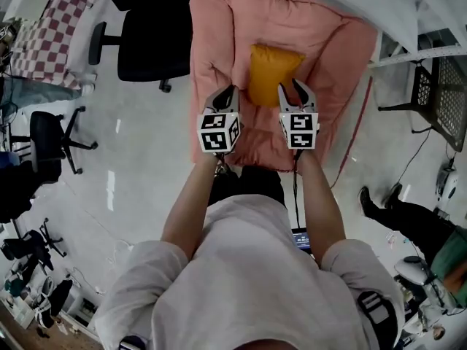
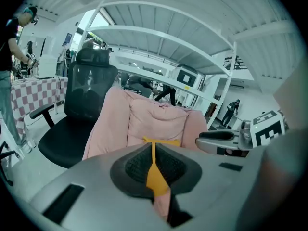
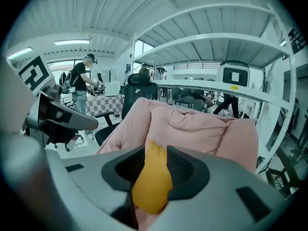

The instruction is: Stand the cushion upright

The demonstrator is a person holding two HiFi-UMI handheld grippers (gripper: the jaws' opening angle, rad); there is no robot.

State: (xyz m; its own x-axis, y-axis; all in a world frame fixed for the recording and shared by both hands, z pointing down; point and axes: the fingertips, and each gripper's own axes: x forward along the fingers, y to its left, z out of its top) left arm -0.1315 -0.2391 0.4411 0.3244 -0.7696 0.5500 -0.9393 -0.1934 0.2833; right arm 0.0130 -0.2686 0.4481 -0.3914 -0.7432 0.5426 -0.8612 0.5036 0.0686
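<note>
Orange-yellow cushion (image 1: 271, 74), plump and smooth, rests on the pink armchair (image 1: 219, 35); your left gripper (image 1: 228, 93) pinches its thin edge, your right gripper (image 1: 290, 90) clamps a thick corner.

Two grippers are holding a cushion on a pink seat.
Seen from above, a person in a pale shirt is reaching both arms forward; the left gripper (image 1: 228, 95) is meeting the orange cushion (image 1: 271, 73) at its left edge and the right gripper (image 1: 290, 87) at its right edge. The cushion is resting on the pink padded seat (image 1: 321, 42). A black office chair (image 1: 149, 35) is standing just left of the seat.
</note>
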